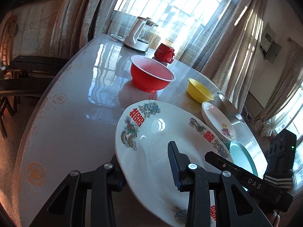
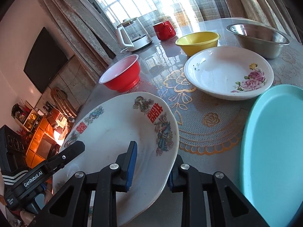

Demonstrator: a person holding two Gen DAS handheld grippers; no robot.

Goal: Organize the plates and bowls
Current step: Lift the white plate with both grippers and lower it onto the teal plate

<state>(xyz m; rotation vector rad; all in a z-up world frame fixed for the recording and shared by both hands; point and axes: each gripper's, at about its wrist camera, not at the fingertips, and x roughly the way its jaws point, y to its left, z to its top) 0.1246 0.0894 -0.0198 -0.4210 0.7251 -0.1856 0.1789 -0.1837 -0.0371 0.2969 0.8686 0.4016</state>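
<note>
Strong daylight pours through the barred window behind sheer curtains point(image 1: 170, 5), blown out to white in both views. It throws streaky glare across the glossy round tabletop point(image 1: 90, 79) and a bright spot on the large white dragon-patterned plate point(image 1: 157, 124). The far left room corners fall dim and orange-tinted. Fisheye bending curves the edges, with black vignette at the corners. Focus is reasonably sharp.

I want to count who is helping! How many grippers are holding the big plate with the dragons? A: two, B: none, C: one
A: the left gripper straddles one edge of the dragon plate and the right gripper straddles the opposite edge, a finger above and below the rim each.
</note>
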